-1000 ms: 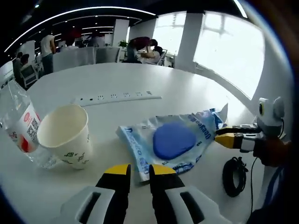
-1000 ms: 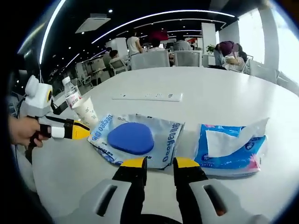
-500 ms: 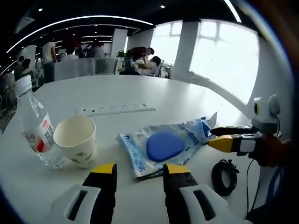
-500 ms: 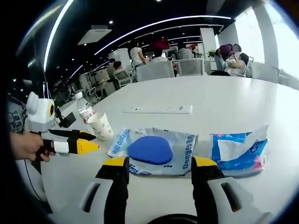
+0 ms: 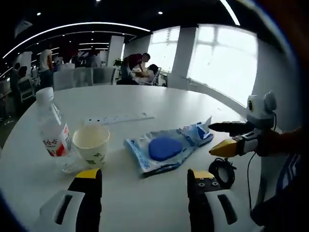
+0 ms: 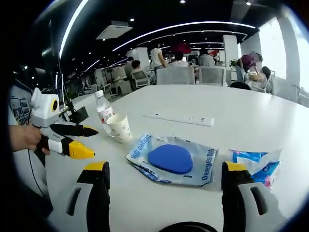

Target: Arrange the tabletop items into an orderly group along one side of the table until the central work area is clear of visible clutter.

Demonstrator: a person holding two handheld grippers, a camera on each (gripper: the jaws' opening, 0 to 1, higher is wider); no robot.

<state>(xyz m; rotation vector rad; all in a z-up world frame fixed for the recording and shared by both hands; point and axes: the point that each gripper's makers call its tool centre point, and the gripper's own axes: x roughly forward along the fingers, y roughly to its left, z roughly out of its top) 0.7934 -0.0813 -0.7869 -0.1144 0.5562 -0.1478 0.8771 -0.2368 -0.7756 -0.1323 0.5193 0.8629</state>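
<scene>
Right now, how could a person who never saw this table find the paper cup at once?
On the round white table, look near the edge, on the side away from the windows. Beside the flat plastic pouch with a blue oval pad stands a clear plastic water bottle. The white paper cup with green print stands next to that bottle: short, open-topped and opaque.

On the tabletop (image 5: pixel 159 99), in the left gripper view, the bottle (image 5: pixel 52 131) stands just left of the cup (image 5: pixel 91 145); the packet (image 5: pixel 161 149) lies right of them, the power strip (image 5: pixel 119 117) behind, the cable coil (image 5: pixel 220 170) farthest right.
</scene>
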